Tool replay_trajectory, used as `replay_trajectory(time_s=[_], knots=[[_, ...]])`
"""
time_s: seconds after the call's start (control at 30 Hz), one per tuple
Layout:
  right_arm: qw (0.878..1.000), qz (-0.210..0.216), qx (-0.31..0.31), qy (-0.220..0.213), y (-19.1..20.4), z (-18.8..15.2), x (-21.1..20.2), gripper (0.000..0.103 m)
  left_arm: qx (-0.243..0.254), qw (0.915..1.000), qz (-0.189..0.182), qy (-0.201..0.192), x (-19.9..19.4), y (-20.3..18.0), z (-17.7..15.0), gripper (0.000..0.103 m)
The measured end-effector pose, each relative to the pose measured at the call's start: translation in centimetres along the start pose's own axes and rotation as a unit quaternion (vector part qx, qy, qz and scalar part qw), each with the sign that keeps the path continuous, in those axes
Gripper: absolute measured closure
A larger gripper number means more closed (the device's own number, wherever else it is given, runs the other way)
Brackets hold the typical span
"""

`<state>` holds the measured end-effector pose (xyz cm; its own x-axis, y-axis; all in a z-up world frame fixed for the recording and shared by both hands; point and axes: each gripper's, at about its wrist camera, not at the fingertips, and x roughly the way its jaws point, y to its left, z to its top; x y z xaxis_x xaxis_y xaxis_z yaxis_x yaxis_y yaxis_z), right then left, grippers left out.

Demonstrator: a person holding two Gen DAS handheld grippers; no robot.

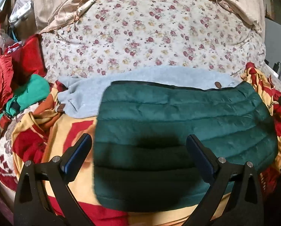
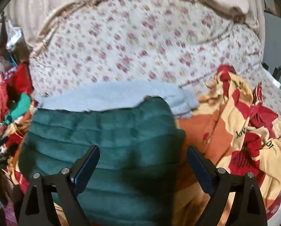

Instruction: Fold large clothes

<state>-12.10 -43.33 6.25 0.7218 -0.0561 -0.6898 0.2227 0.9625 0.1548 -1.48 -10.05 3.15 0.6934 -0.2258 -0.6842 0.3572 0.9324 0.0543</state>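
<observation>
A dark green quilted jacket (image 1: 178, 124) lies folded into a flat rectangle on the bed, over a light grey-blue garment (image 1: 87, 92). My left gripper (image 1: 139, 143) hovers open above the jacket's near left part, its fingers apart and nothing between them. In the right wrist view the same green jacket (image 2: 102, 131) lies below, with the grey-blue garment (image 2: 106, 96) behind it. My right gripper (image 2: 143, 154) is open over the jacket's right edge, holding nothing. That view is blurred.
A red, yellow and orange printed blanket (image 1: 68, 131) covers the bed under the clothes and bunches up at the right (image 2: 249, 124). A floral sheet (image 1: 144, 37) lies beyond. Red and green clothes (image 1: 25, 86) pile up at the left edge.
</observation>
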Motion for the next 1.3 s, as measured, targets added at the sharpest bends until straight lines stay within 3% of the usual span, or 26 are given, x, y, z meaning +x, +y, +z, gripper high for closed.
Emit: replay_trajectory(time_s=[0.17,0.37,0.6,1.3], knots=[[1.0,0.014,-0.009,-0.016,5.2,-1.0,-0.1,0.006,-0.001,1.0,0.008,0.004,-0.1,-2.5,-0.9,0.002],[1.0,0.013,-0.014,-0.008,7.7,-3.3,1.4,0.006,-0.022,0.9997,0.014,-0.006,-0.6,-3.1,-1.4,0.002],[1.0,0.021,-0.008,0.004,9.0,-4.9,2.9,0.006,-0.027,0.9985,0.04,-0.024,-0.9,-3.3,-2.0,0.002],[0.998,0.012,-0.055,0.01,11.5,-6.1,4.0,0.006,-0.061,0.9975,0.032,-0.015,0.0,-2.5,-3.5,0.002]])
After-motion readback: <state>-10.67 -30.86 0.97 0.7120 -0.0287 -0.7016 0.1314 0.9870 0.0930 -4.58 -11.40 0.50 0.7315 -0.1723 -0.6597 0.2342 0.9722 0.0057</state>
